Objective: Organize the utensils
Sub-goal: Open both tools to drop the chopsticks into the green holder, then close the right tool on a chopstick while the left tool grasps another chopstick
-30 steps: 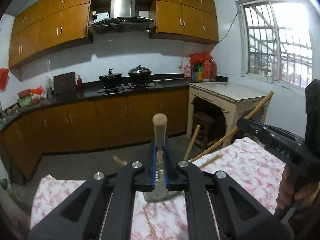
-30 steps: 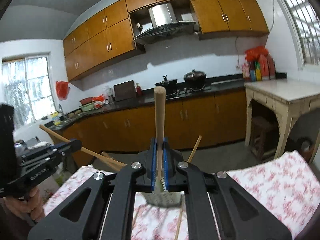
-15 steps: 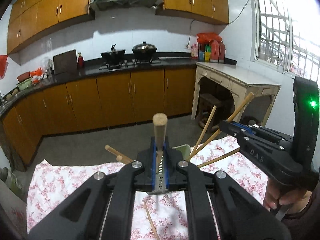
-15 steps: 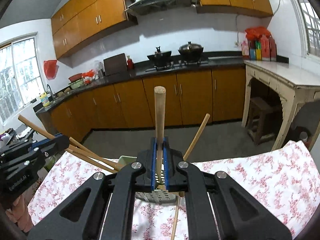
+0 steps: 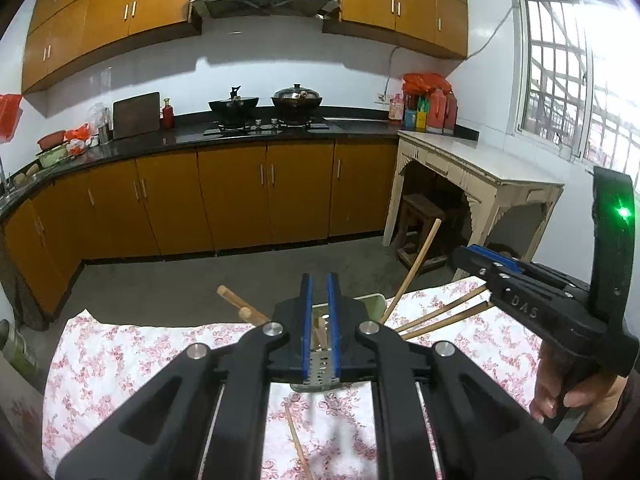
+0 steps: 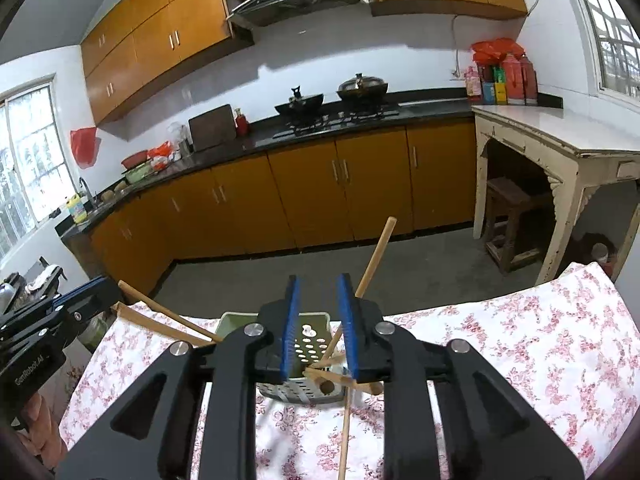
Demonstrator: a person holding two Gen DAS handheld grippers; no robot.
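Both grippers hovered over the holder (image 6: 298, 344) of wooden sticks (image 6: 376, 254): the left gripper (image 5: 319, 320) slightly parted and empty, the right gripper (image 6: 318, 328) opening, empty.

Both cameras sit close above the basket (image 6: 276, 388), looking slightly down across it toward the stove (image 5: 256, 126). The left one looks from the basket's left, the right one from its right.

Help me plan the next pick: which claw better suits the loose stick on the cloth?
Right, probably: the right claw is opening, empty, with the loose stick just below it; the left claw is barely parted.
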